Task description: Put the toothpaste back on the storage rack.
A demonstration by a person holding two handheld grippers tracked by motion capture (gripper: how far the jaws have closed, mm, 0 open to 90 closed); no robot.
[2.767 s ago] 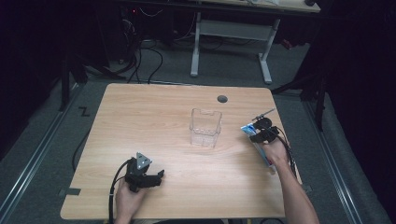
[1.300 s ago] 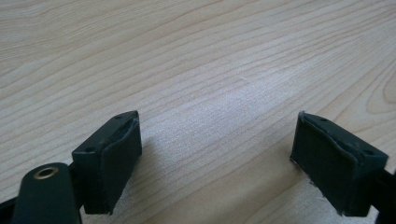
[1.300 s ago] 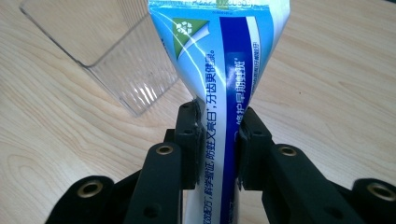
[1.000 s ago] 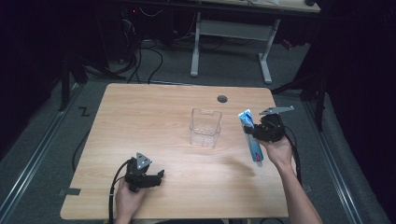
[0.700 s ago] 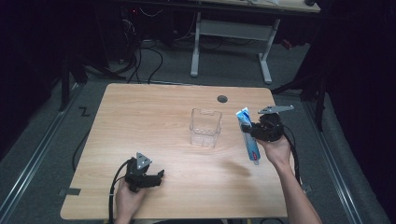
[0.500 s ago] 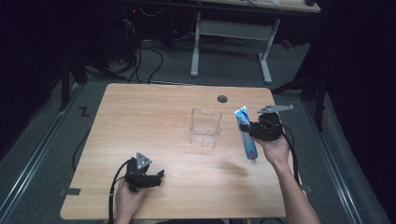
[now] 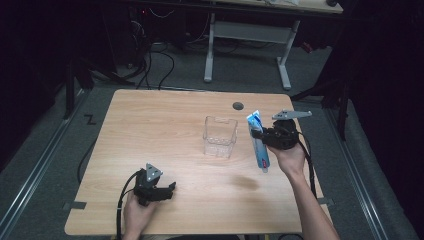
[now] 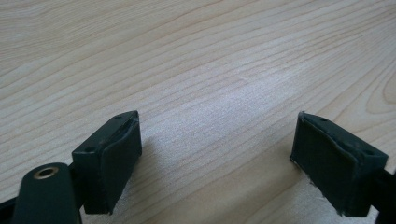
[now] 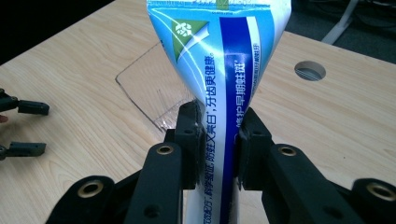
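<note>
Leftward and higher than a few seconds ago, the right claw now carries its blue-and-white toothpaste tube in close beside the clear square plastic container, having started out near the worktop's right edge. Its jaws pinch tight on the tube's body, and in the right gripper view the tube rises between them with its flat crimped end uppermost and the container's rim just behind. From above, the tube hangs nearly upright, just to the right of the container and off the light wooden worktop. Over at the near-left, the left claw hasn't budged, jaws spread wide over bare wood, gripping nothing. A round grommet hole sits beyond the container.
</note>
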